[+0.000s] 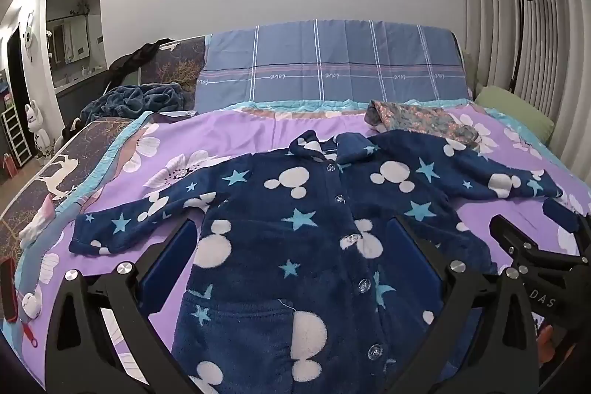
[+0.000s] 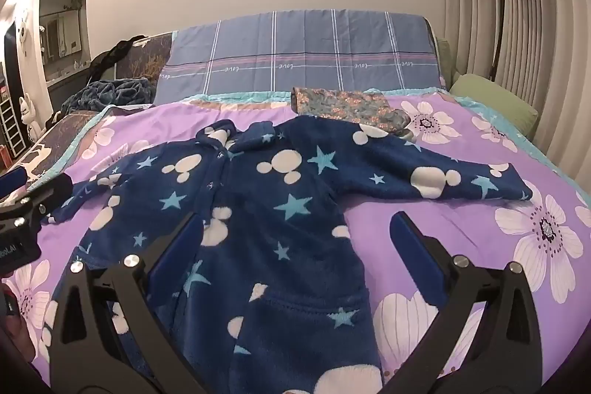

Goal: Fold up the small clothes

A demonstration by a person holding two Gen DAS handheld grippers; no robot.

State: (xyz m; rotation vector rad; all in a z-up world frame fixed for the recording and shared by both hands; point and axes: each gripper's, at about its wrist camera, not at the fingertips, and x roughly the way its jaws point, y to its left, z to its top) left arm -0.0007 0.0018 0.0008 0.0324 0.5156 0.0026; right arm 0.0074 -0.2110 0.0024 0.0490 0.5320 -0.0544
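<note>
A small navy fleece jacket (image 1: 314, 239) with white mouse heads and blue stars lies flat, front up and buttoned, on the purple flowered bedspread (image 1: 229, 132), both sleeves spread out. It also shows in the right wrist view (image 2: 266, 209). My left gripper (image 1: 295, 246) is open and empty, hovering over the jacket's lower body. My right gripper (image 2: 299, 239) is open and empty over the jacket's right side and hem; it also shows at the right edge of the left wrist view (image 1: 535, 246). A folded floral garment (image 2: 347, 108) lies beyond the collar.
A blue plaid cover (image 1: 328, 65) drapes the headboard. A dark blue blanket (image 1: 136, 100) is heaped at the back left. A green pillow (image 2: 495, 102) sits at the right by the curtain. A red-and-black object (image 1: 9, 287) lies at the bed's left edge.
</note>
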